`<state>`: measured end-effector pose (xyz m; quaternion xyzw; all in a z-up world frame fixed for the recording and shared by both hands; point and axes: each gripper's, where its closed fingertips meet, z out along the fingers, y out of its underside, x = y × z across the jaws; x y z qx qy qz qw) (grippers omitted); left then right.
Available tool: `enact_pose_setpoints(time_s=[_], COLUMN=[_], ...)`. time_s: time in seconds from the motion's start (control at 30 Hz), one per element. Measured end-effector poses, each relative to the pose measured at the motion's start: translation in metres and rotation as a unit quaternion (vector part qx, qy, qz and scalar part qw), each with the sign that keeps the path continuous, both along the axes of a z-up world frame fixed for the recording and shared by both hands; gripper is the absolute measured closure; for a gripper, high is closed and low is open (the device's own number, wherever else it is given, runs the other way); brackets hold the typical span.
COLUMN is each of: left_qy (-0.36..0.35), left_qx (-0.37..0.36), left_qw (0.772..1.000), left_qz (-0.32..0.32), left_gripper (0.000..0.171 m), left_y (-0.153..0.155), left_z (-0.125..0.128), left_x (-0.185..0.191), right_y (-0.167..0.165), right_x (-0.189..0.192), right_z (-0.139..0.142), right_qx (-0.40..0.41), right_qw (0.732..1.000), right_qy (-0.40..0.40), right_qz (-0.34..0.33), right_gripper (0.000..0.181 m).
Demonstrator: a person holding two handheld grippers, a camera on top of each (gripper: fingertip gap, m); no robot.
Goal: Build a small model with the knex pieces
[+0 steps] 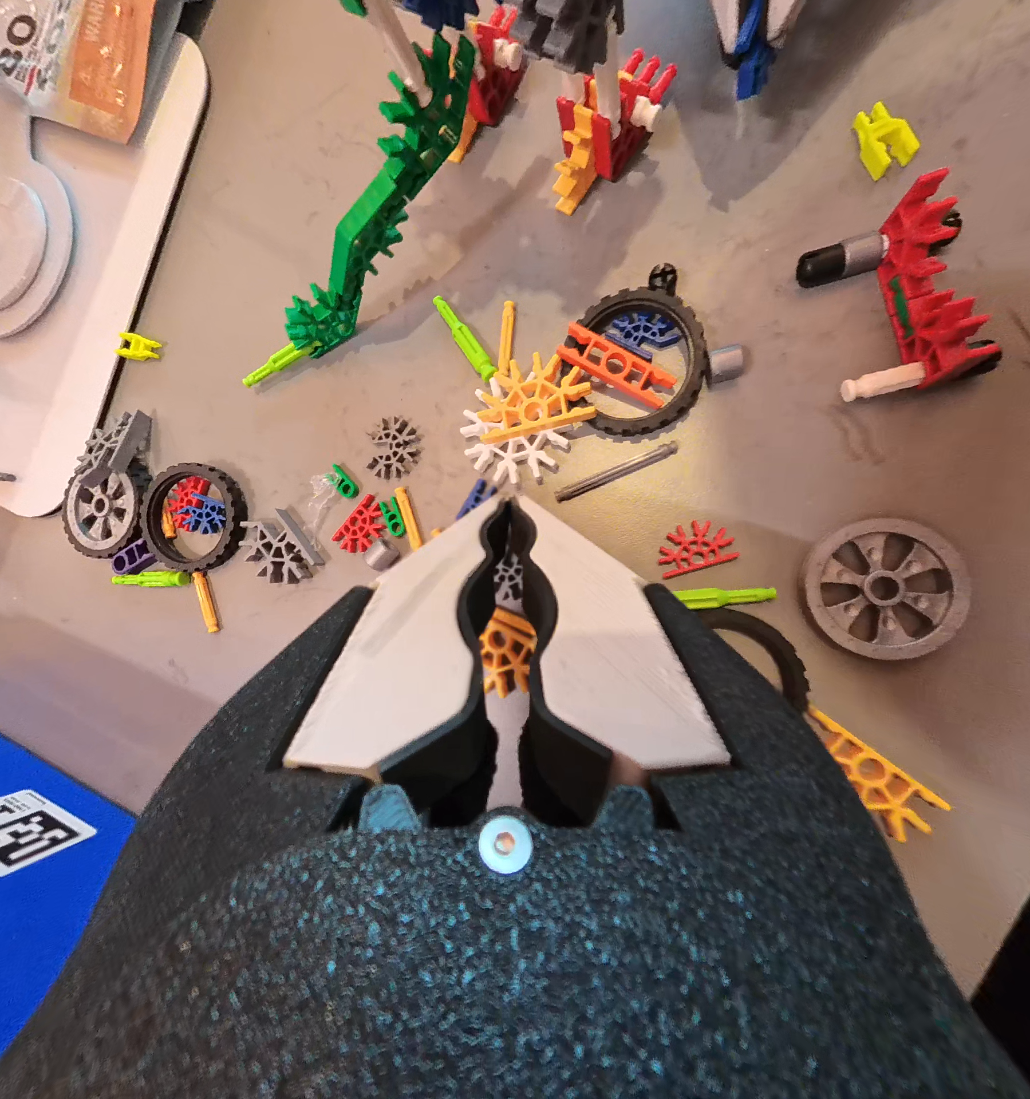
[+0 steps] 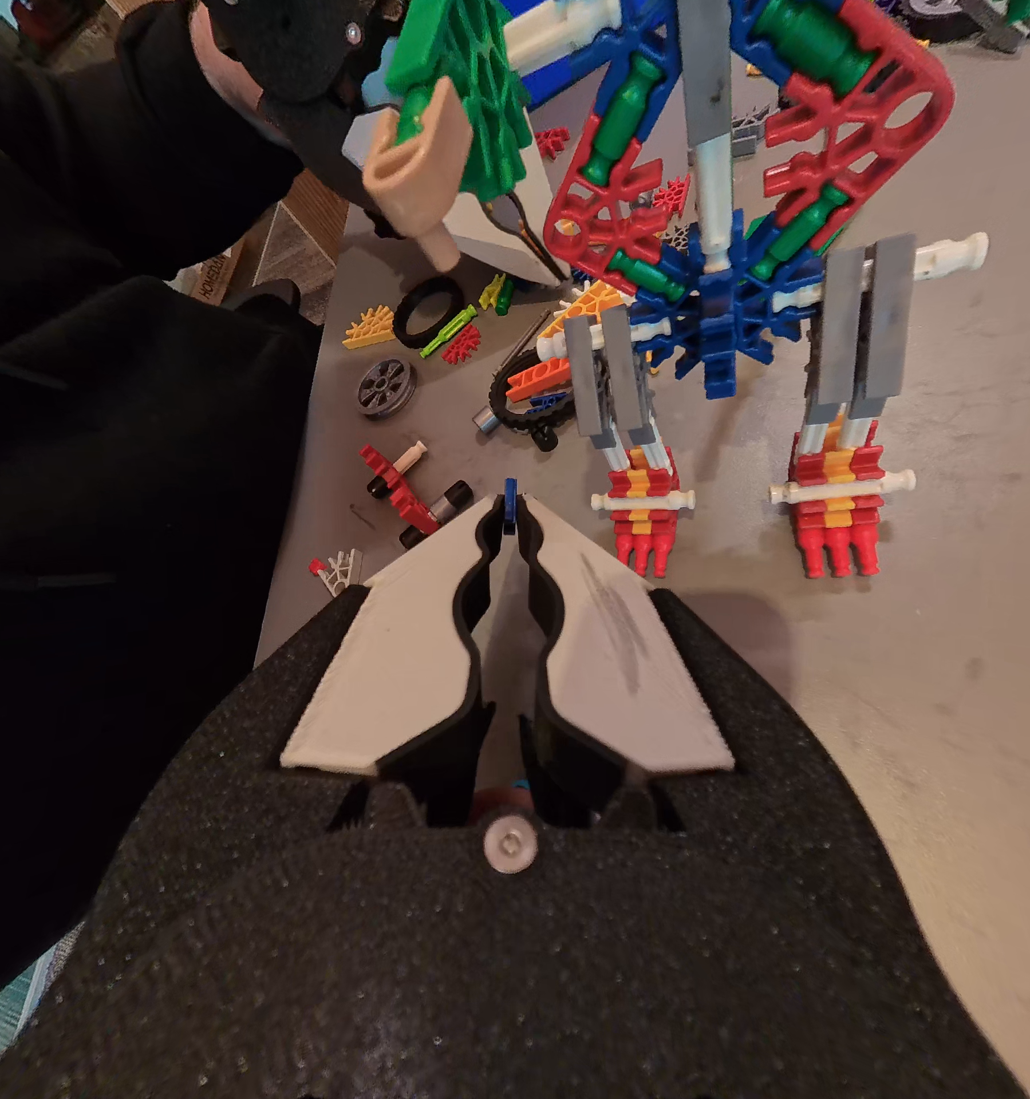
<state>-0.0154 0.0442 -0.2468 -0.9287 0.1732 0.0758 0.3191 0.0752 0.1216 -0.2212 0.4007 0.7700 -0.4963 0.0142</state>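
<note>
My right gripper [image 2: 510, 512] is shut on a small blue connector piece [image 2: 510, 493], seen edge-on and sticking out past the tips, above the grey table [image 2: 857, 684]. A standing figure built of toy rods and connectors [image 2: 720, 315] is just ahead to the right, on red and yellow feet [image 2: 643, 505]. My left gripper [image 1: 509, 505] is shut, its tips low over loose parts beside a white and orange snowflake connector pair [image 1: 527, 416]. A blue piece [image 1: 476, 495] peeks out by its left finger; I cannot tell whether it is held. The left gripper's finger also shows in the right wrist view [image 2: 500, 238].
Loose parts litter the table: a grey wheel [image 1: 884, 589], a black tyre with an orange piece [image 1: 640, 363], a red connector assembly [image 1: 923, 297] and a green chain [image 1: 375, 220]. A white board [image 1: 114, 267] lies left and a blue box [image 1: 24, 892] lower left. A dark sleeve [image 2: 114, 416] fills the left of the right wrist view. The green chain [image 1: 375, 220] is about 9 cm from my left fingertips.
</note>
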Motion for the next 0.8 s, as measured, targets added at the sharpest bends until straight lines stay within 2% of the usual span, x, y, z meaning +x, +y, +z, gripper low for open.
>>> enact_pose_setpoints(time_s=[0.17, 0.3, 0.43, 0.8], left_qy=[-0.002, 0.004, 0.023, -0.006], left_qx=[-0.018, 0.0, 0.004, -0.008], left_qw=[1.0, 1.0, 0.999, 1.0], left_qz=[-0.022, -0.008, 0.022, 0.019], left_gripper=[0.171, 0.17, 0.152, 0.16], left_y=[-0.006, -0.003, -0.001, 0.002], left_z=[-0.006, 0.0, 0.001, -0.004], left_x=[0.014, 0.009, -0.01, -0.012], right_y=[0.0, 0.0, 0.0, 0.0], right_x=[0.0, 0.0, 0.0, 0.0], right_z=[-0.001, -0.002, -0.003, -0.003], right_qx=[0.002, 0.003, 0.005, 0.004], right_qw=[1.0, 1.0, 1.0, 1.0], right_qy=[0.0, -0.001, -0.001, -0.001], right_qz=[0.001, 0.001, 0.002, 0.001], right_gripper=[0.178, 0.178, 0.178, 0.178])
